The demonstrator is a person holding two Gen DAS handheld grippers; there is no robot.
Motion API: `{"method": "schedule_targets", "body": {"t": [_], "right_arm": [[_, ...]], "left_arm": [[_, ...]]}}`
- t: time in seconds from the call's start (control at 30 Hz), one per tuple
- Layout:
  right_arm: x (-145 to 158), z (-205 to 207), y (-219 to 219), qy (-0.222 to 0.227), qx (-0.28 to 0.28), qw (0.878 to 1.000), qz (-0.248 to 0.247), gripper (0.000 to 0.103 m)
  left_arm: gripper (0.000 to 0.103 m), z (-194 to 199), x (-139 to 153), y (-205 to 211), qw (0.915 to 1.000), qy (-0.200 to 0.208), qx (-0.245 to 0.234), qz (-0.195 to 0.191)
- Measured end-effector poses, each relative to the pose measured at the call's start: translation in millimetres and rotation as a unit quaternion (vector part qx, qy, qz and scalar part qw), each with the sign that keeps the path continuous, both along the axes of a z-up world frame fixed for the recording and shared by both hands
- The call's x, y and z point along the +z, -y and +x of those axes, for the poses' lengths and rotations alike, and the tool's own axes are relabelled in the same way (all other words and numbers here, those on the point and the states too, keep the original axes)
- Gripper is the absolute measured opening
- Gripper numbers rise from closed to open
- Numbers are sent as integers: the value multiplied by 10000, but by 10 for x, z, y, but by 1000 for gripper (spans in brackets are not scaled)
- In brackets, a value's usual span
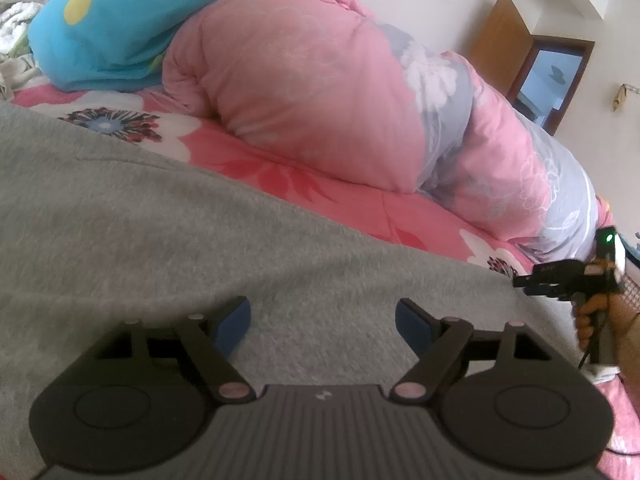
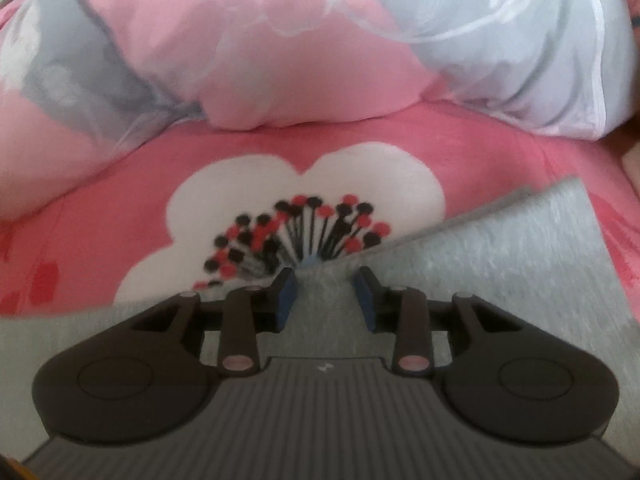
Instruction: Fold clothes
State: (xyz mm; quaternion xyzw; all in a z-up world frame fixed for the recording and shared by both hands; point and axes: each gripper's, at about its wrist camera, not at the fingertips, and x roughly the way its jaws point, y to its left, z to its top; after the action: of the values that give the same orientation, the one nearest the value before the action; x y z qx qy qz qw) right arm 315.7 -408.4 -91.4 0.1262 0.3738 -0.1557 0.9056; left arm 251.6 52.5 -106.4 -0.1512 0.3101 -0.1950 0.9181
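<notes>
A soft, fuzzy grey knit garment (image 1: pixel 160 240) lies flat on the pink floral quilted bedspread (image 2: pixel 100 216). Left gripper (image 1: pixel 322 322) hovers wide open above it; right gripper (image 2: pixel 324 294) stands narrow astride a raised fold, pads not pressing.

My left gripper (image 1: pixel 322 320) hangs over the garment (image 1: pixel 160 248), which lies spread on the bed sheet (image 1: pixel 280 172) and fills the near left of that view. Behind it, the rolled quilt (image 1: pixel 312 96) runs across the bed, with a pillow (image 1: pixel 112 32) at its left end. Far right, my right gripper (image 1: pixel 520 280) sits at the garment's edge. In its own view a raised fold of the garment (image 2: pixel 324 284) stands between its fingers, the sheet's flower print (image 2: pixel 304 208) just beyond.
</notes>
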Motion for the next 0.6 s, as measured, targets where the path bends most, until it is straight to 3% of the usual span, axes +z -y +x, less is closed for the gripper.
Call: {"method": "schedule_targets", "body": {"t": [0.07,0.17,0.27,0.33,0.4,0.43,0.47,0.53,0.6], "right_arm": [[165,-92,-44,-19,-99,9999,-81,36],[392,-610,-155,448,586,9973,62,37],[352,-1259,-98,465,748,9960,151,38],[185,-1734,191,375,152,9991,121,39],[2,-2218,596,405,-754,9962,187,30],[-1,-2471,797,747,-1113,9894,566,7],[54,-2638,874,941,-1530,9810,734,6],[182,-2933,972,1217,-2392,9588,929,22],[350,-2953,832,1182,-2282,9643,645,24]], "left_arm": [[81,-2,0,-4,10000,-1,10,-6],[81,3,3,4,10000,-8,15,11],[81,6,9,1,10000,-20,20,-12],[81,4,10,-5,10000,-19,22,-31],[81,-5,11,-11,10000,-2,24,-39],[81,-10,14,-17,10000,6,30,-42],[82,-15,16,-22,10000,13,37,-46],[82,-29,27,-39,10000,21,68,-58],[82,-63,53,-74,9999,23,138,-82]]}}
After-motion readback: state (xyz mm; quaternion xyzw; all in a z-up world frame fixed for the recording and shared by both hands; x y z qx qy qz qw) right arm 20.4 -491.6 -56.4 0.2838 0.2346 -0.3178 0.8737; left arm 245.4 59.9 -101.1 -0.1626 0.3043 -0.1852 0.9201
